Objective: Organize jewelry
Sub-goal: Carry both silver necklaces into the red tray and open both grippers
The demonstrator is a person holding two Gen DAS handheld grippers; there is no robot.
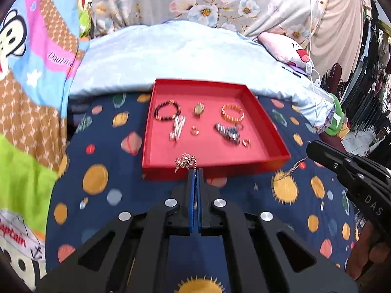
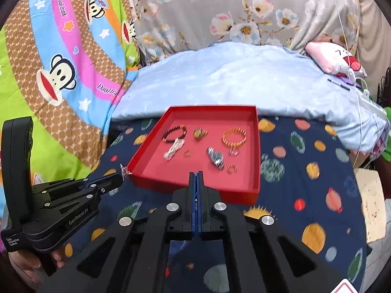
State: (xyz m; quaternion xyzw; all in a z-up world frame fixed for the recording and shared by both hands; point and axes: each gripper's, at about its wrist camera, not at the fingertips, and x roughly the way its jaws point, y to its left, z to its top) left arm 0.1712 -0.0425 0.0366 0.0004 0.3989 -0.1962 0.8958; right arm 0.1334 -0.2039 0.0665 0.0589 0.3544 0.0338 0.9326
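Gold chain (image 1: pixel 185 161) pinched at tip of left gripper (image 1: pixel 196 171), jaws shut tight on it, chain dangling over near wall of red tray (image 1: pixel 268 131). Right gripper (image 2: pixel 196 173) also shut; thin gold piece (image 1: pixel 294 167) seen hanging from its tip beside tray's right side. Dark bead bracelet (image 1: pixel 168 112), orange bangle (image 1: pixel 232 113), small rings (image 1: pixel 195 130) lie inside tray. Tray set on blue planet cloth (image 1: pixel 102 190).

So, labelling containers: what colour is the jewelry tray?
Red tray, inside and out; clearest in the right wrist view.
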